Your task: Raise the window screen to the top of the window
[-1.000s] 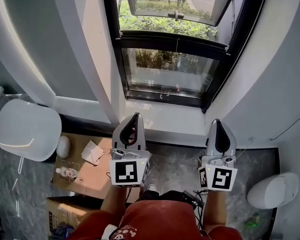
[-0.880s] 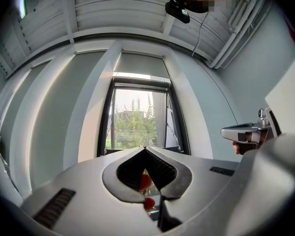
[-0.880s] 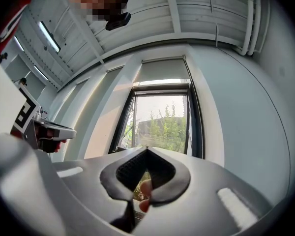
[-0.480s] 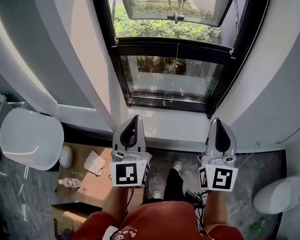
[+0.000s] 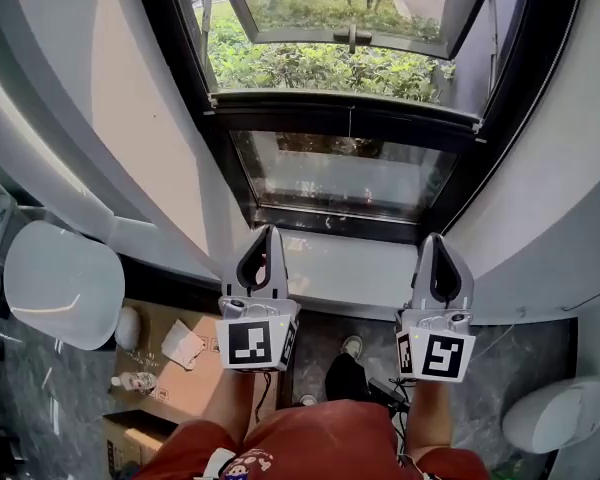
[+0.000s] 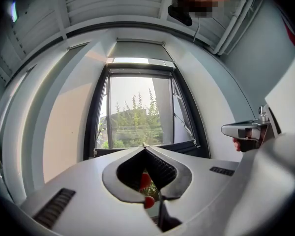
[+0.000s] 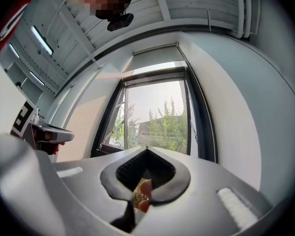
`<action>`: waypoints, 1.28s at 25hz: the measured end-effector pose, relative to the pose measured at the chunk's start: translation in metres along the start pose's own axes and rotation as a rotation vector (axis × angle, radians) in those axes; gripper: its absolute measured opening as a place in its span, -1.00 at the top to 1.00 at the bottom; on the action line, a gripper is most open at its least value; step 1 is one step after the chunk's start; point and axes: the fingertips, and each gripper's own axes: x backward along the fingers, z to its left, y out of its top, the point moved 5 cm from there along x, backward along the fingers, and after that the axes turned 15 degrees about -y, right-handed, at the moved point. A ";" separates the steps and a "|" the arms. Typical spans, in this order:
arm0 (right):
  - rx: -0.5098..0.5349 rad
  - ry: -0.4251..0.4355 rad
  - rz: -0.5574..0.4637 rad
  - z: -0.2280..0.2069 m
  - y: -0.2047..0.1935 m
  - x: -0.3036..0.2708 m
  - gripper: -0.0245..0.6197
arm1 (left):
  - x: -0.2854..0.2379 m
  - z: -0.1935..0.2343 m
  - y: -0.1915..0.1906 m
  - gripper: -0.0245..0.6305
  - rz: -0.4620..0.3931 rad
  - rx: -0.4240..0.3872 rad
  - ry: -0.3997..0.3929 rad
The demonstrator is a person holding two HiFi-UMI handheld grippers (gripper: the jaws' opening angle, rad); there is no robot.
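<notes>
Facing the window (image 5: 330,173) at 12 o'clock in the head view. Holding the left gripper (image 5: 268,231) at 7 o'clock and the right gripper (image 5: 433,238) at 5 o'clock, each with jaws pressed together on nothing. Cannot make out the window screen against the glass; only a thin cord (image 5: 350,123) down the centre.

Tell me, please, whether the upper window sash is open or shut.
Open: the upper sash is swung outward, its lower edge standing away from the black frame, with bushes showing in the gap between.
</notes>
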 end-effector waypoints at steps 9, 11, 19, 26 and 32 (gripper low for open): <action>-0.053 -0.008 0.009 -0.046 -0.031 -0.081 0.90 | -0.097 0.003 -0.003 0.91 -0.012 -0.013 0.011; -0.059 -0.011 0.007 -0.058 -0.035 -0.097 0.90 | -0.115 0.003 -0.004 0.91 -0.017 -0.010 0.021; -0.110 0.011 0.025 -0.079 -0.063 -0.145 0.90 | -0.163 0.001 -0.007 0.91 -0.012 -0.031 0.048; -0.114 0.044 0.027 -0.068 -0.071 -0.175 0.90 | -0.180 0.013 -0.013 0.91 0.029 -0.054 0.065; -0.061 0.032 0.030 -0.058 -0.075 -0.193 0.90 | -0.199 0.034 -0.024 0.91 0.014 -0.036 0.043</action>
